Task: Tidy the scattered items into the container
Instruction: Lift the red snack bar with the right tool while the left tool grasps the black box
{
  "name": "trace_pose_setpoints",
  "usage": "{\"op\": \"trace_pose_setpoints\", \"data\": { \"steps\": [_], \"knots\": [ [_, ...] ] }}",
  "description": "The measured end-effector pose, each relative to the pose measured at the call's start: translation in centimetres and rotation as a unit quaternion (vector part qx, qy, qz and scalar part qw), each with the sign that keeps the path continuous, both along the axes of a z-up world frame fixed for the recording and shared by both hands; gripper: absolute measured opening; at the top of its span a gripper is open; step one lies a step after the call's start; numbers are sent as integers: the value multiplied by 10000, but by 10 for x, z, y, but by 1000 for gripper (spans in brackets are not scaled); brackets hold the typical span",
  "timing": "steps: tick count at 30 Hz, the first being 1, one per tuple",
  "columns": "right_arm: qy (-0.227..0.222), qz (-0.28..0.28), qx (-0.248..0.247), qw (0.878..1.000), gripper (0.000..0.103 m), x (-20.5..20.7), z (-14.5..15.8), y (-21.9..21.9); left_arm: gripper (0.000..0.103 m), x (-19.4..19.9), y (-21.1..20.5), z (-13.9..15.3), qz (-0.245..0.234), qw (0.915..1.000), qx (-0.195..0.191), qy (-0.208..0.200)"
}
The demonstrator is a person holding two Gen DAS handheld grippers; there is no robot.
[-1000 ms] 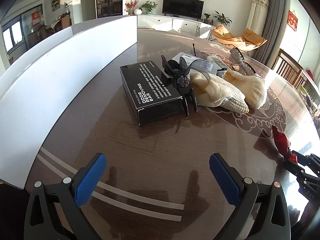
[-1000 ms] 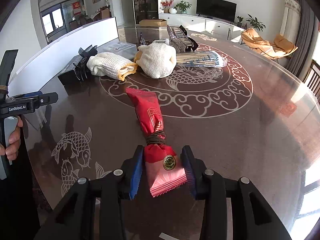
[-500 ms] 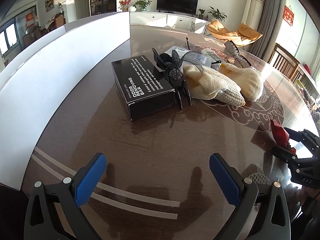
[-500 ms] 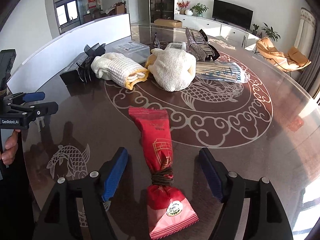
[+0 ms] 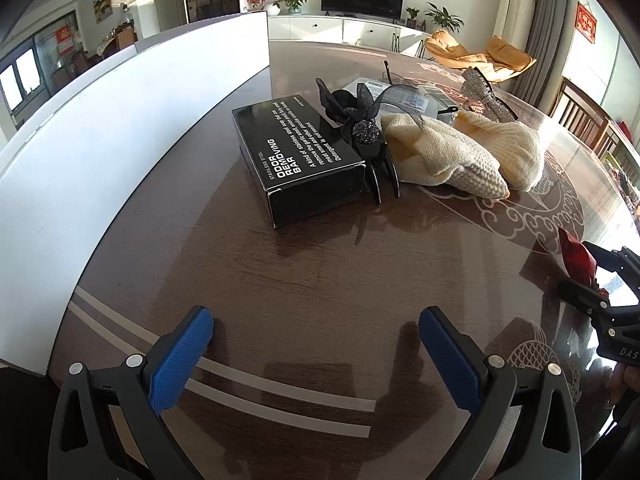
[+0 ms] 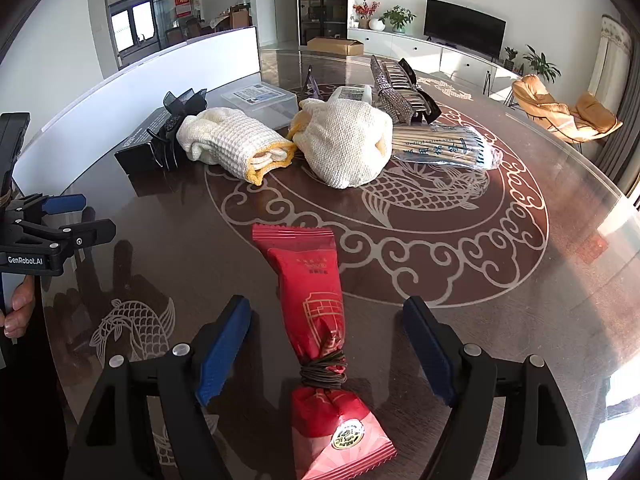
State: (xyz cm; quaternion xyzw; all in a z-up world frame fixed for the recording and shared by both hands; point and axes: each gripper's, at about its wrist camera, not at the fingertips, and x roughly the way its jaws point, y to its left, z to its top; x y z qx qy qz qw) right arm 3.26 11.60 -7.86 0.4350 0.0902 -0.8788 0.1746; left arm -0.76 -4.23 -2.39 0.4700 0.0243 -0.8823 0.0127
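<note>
Left wrist view shows the left gripper [image 5: 316,354] hovering over bare dark wood with its blue-padded jaws spread wide and nothing between them, while the black cardboard box printed "ODOR REMOVING BAR" [image 5: 298,160] lies ahead, touching a black bow-shaped hair claw with a beaded centre [image 5: 362,132], which in turn leans against 1 of 2 cream waffle-knit cloths [image 5: 444,158]. If this gripper reaches for the box, the claw could be dragged or tipped along with it, because the 2 touch. A long white panel [image 5: 120,128] stands along the table's left side; I cannot tell whether it is the container's wall, so aiming a drop there is a risk in itself. Right wrist view shows the right gripper [image 6: 326,350] with jaws opening, already wide, and the red foil snack packet tied with a brown elastic band [image 6: 320,340] lying flat on the glossy round table with a white fish pattern [image 6: 460,260], between the pads but not pressed by either. The packet looks slick and tapers at the band, so a grip closed on the puffy end could squeeze it out sideways or crush its contents. A clear bag of bamboo sticks [image 6: 440,144] and a rhinestone hair clip [image 6: 396,88] crowd the far cloths, so any sweep there could scatter them.
</note>
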Motion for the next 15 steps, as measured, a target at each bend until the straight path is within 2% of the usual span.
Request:
{"op": "trace_pose_setpoints", "data": {
  "steps": [2,7,15],
  "knots": [
    [0,0,0,10000,79,0,0,0,103,-4,-2,0,64,9999,82,22],
    [2,-2,3,10000,79,0,0,0,103,-24,5,-1,70,9999,-97,-44],
    [2,-4,2,10000,79,-1,0,0,103,-23,0,-3,237,9996,-173,18]
  ]
}}
